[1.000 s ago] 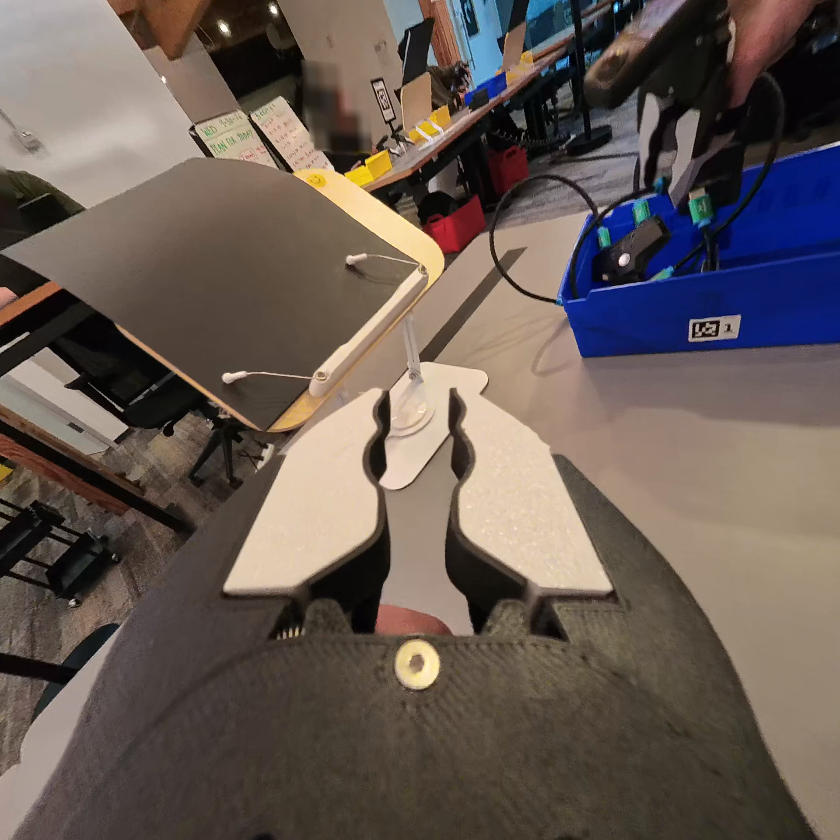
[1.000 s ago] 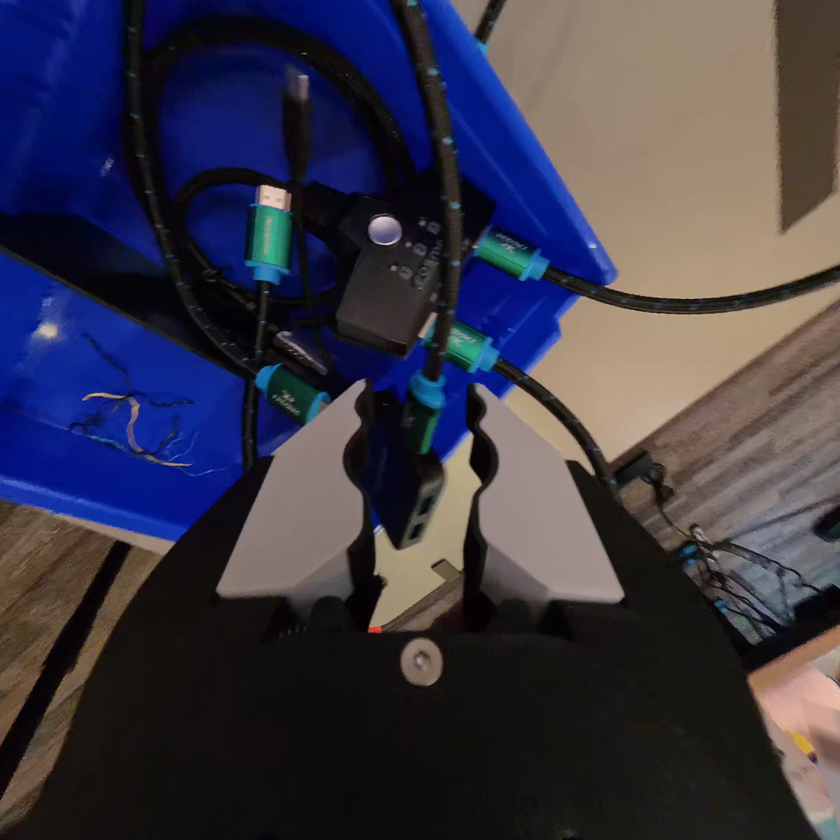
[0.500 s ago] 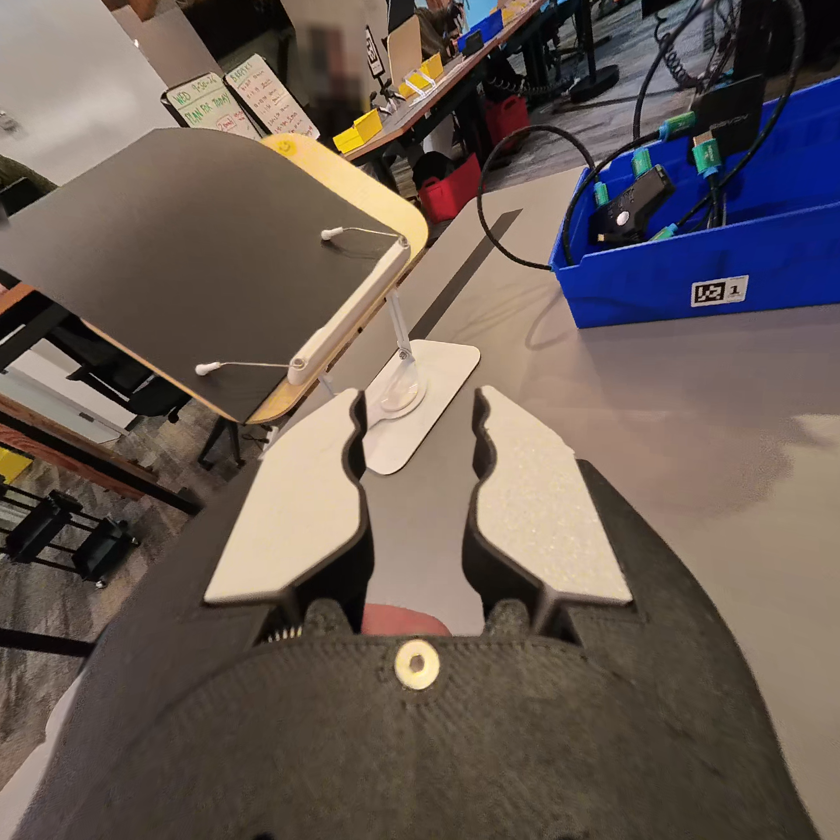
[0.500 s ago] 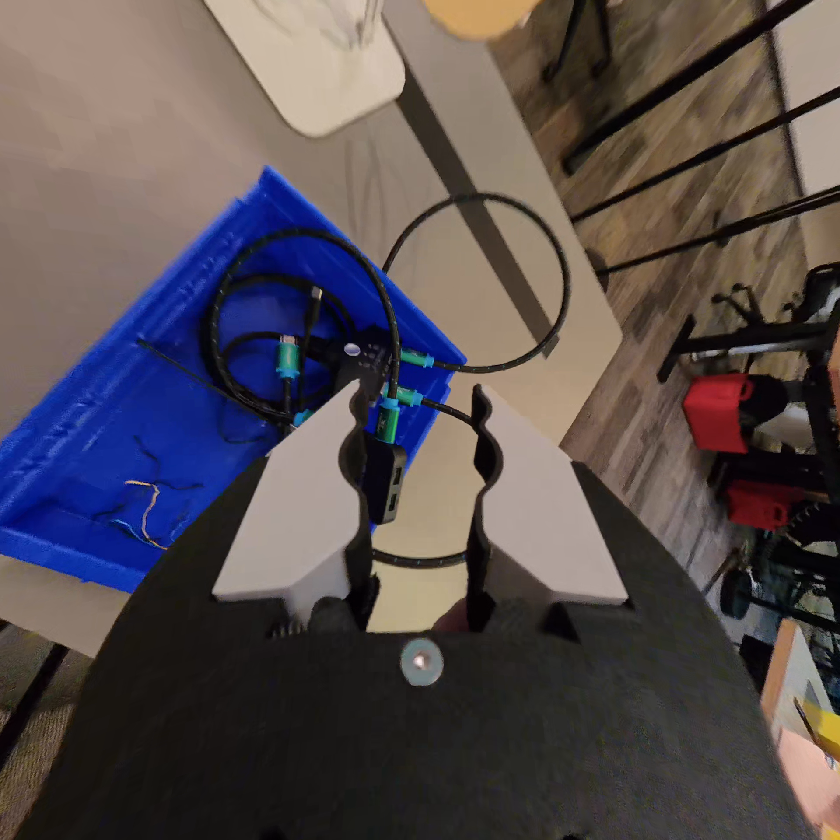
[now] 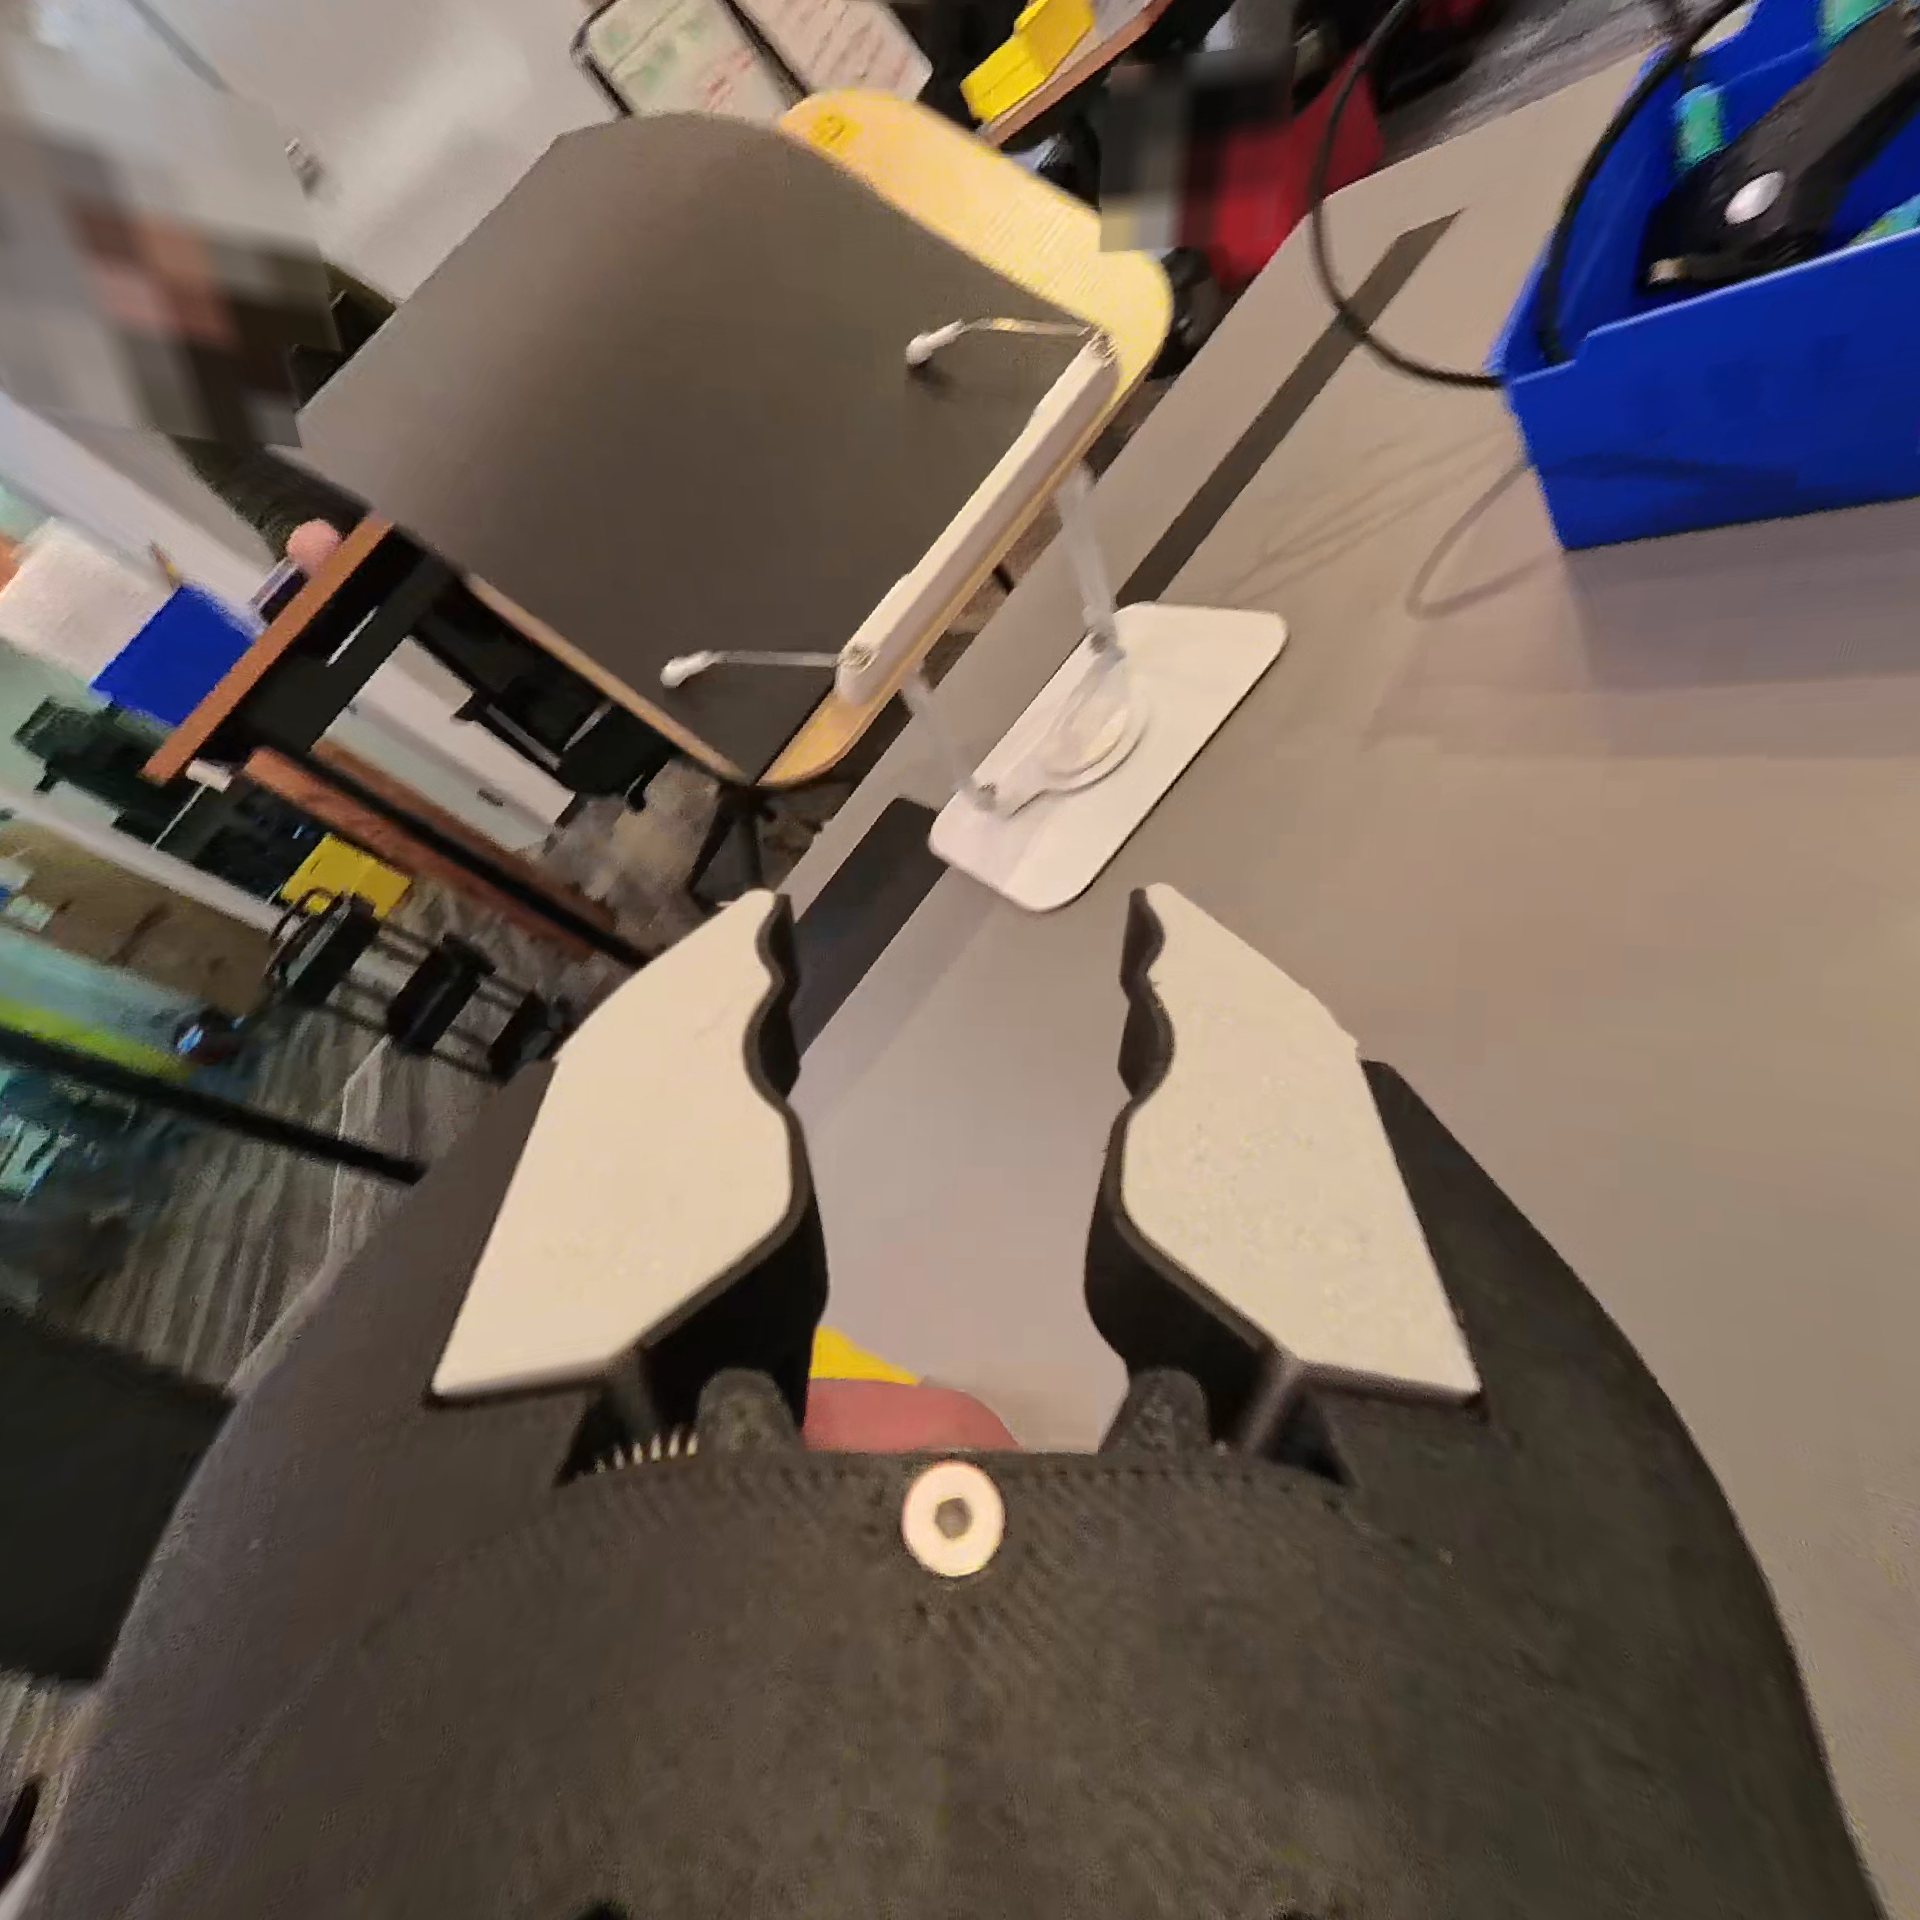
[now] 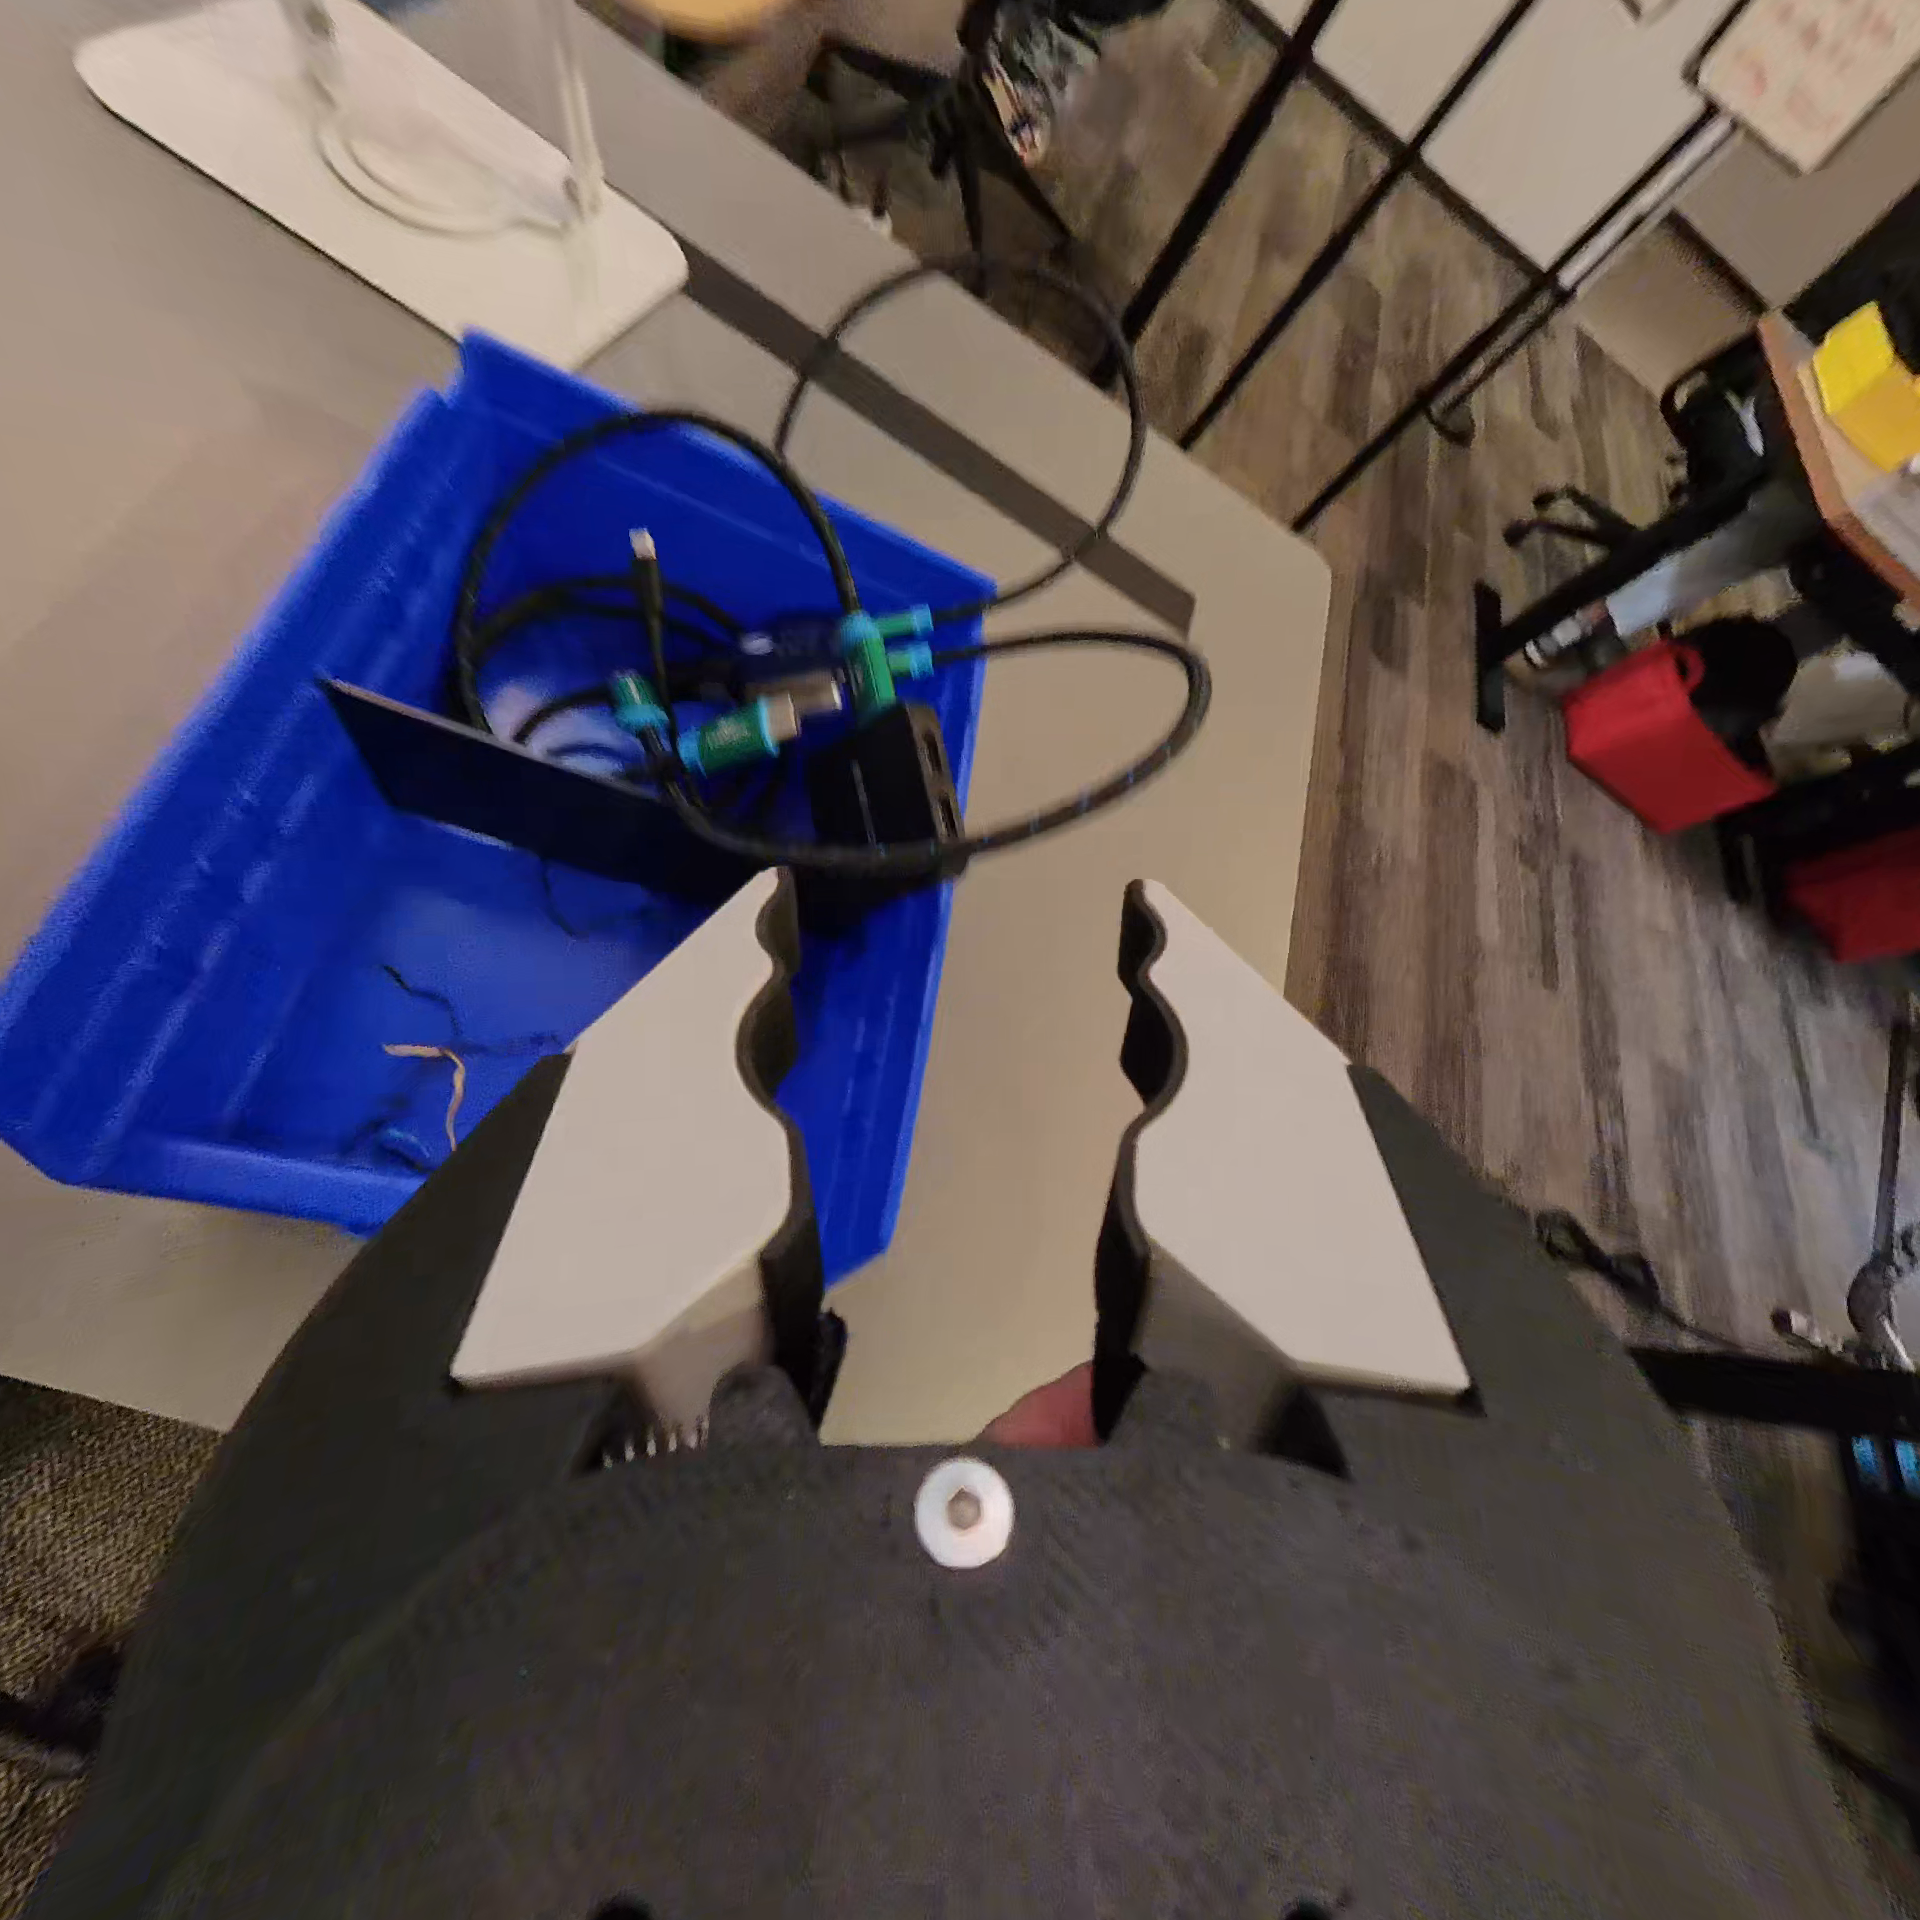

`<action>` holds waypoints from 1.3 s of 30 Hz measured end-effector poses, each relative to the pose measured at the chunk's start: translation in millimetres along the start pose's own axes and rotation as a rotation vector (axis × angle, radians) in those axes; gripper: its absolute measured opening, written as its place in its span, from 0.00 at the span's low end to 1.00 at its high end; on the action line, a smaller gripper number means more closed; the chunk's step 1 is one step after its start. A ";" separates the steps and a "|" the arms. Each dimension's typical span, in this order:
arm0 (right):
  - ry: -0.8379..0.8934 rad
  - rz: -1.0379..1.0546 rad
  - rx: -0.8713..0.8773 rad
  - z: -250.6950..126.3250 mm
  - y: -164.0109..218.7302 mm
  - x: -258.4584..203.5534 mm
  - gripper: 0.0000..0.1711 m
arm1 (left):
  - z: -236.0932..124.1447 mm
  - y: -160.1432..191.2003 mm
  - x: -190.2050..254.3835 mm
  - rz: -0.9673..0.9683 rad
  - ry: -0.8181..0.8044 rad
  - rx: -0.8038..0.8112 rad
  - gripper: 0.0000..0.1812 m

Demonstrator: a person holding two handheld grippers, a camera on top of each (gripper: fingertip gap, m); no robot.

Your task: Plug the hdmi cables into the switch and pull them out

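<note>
Both claws, left [image 5: 951,940] and right [image 6: 956,914], have spread wider, released above the grey table [image 5: 1558,935].

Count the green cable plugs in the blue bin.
5 green plugs: one upright in the black box, two side by side at the blue bin rim, two lying left of the box. Blur and coiled cables may hide more.

- In your right wrist view, the bin [image 6: 260,935] sits on the table [image 6: 156,436], near its corner.
- The switch [image 6: 883,790] and the cables [image 6: 665,665] lie in the bin's far end; one cable loops out over the rim.
- The stand base [image 6: 208,135] rests on the table beyond the bin.
- In your left wrist view, the bin [image 5: 1745,416] lies right of the stand base [image 5: 1164,727].
</note>
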State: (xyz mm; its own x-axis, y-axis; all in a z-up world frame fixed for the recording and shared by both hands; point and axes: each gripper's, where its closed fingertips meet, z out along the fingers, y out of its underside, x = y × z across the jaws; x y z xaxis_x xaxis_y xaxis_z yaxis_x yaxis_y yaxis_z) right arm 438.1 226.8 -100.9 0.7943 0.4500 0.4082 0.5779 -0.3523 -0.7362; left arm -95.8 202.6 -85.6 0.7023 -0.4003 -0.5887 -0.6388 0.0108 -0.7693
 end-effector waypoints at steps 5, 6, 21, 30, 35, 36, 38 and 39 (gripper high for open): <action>0.037 0.076 -0.053 11.4 52.4 9.9 0.38 | -47.4 37.1 -48.5 -0.055 -0.184 -0.115 0.33; 0.037 0.104 -0.049 14.2 58.9 11.2 0.38 | -58.6 46.7 -57.4 -0.046 -0.229 -0.154 0.33; -0.020 0.168 -0.089 69.1 99.6 3.5 0.44 | -184.0 186.3 -95.0 -0.111 -0.517 -0.685 0.41; -0.056 0.147 -0.109 89.9 102.0 -7.5 0.41 | -204.1 213.6 -89.6 -0.177 -0.529 -0.743 0.41; -0.089 0.146 -0.100 97.2 101.3 -15.6 0.40 | -217.6 235.2 -93.9 -0.248 -0.537 -0.779 0.44; -0.094 0.144 -0.106 98.9 102.6 -16.3 0.39 | -220.4 242.9 -91.6 -0.286 -0.512 -0.794 0.45; -0.120 0.136 -0.119 101.8 104.7 -20.3 0.38 | -225.5 259.1 -86.1 -0.407 -0.462 -0.811 0.48; -0.141 0.130 -0.125 102.9 105.5 -24.0 0.36 | -228.9 266.4 -86.0 -0.448 -0.452 -0.814 0.48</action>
State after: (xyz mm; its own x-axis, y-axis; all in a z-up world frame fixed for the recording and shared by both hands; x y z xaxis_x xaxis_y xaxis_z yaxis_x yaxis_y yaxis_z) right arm 460.7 263.3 -243.8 0.8345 0.5015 0.2285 0.4984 -0.5098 -0.7012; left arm -398.3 30.2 -183.2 0.8731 0.1689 -0.4574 -0.1908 -0.7450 -0.6392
